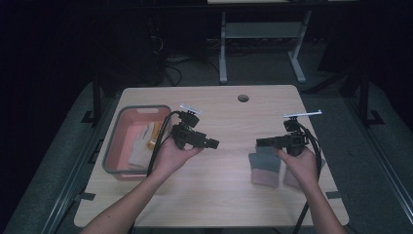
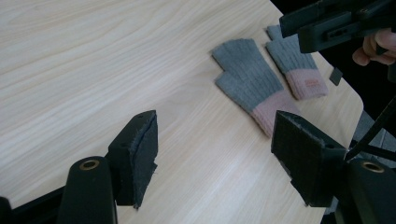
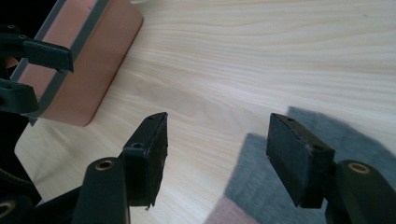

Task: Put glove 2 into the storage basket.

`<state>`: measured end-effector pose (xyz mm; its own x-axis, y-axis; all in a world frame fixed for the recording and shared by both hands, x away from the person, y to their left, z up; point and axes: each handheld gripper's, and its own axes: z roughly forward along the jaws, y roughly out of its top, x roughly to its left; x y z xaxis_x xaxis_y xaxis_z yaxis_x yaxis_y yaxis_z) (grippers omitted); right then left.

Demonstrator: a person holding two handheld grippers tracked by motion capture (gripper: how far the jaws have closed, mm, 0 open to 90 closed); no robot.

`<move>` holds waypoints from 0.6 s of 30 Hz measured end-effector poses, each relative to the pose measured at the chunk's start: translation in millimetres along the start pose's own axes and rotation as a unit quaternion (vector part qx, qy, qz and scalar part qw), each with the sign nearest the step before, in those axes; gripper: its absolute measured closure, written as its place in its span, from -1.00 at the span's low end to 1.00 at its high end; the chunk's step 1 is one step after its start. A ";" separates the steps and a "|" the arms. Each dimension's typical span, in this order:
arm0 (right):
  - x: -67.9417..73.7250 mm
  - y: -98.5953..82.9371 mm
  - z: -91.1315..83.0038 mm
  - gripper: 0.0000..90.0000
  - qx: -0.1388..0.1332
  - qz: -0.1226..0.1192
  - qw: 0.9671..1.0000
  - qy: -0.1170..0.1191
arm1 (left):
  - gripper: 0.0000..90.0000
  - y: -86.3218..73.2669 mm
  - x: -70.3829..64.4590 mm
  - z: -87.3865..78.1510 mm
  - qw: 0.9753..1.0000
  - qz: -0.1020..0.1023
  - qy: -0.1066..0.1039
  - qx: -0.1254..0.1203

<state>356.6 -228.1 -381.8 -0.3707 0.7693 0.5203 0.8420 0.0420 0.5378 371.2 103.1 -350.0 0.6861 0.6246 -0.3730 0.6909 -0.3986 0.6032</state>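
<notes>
Currently we hold both grippers above the wooden table (image 1: 224,195), jaws pointing toward each other across the middle. Left gripper (image 1: 210,143) sits just right of the pink bin (image 1: 113,146); from its own view (image 2: 215,154) the jaws stand wide apart with nothing between them, bare wood underneath. Right gripper (image 1: 260,143) hovers at the right side of the table; in its own view (image 3: 217,156) the jaws are likewise spread and empty.

Two grey gloves with pink cuffs lie flat on the table near the right front edge, side by side. Near glove (image 2: 250,84) has its fingers pointing toward the table centre and its cuff toward the edge; far glove (image 2: 296,63) lies just beside it, parallel, close to the corner. In the high view the near glove (image 1: 264,168) is directly under our right hand (image 1: 302,165). The right gripper view shows grey knit (image 3: 252,182) below its jaws, not touched as far as we can tell.

Bin holds some pale cloth items (image 1: 143,141); we can't make out what they are.
</notes>
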 end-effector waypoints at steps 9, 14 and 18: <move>-20.7 -16.8 -17.7 -0.20 -0.012 0.010 1.000 -0.012 | -0.36 7.5 -14.2 29.1 1.000 0.010 -0.009 0.015; -29.8 -24.8 -29.9 -0.19 -0.015 0.007 0.999 -0.035 | -0.38 12.3 -24.4 40.9 1.000 0.018 -0.015 0.018; -38.4 -32.8 -41.4 -0.19 -0.017 0.011 0.998 -0.059 | -0.39 13.8 -30.3 47.5 0.999 0.022 -0.018 0.021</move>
<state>327.0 -285.5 -391.9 -0.3023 0.8399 0.4507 0.8350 0.0053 0.5502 370.8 46.7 -363.9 0.7236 0.5808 -0.3728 0.6680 -0.4536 0.5899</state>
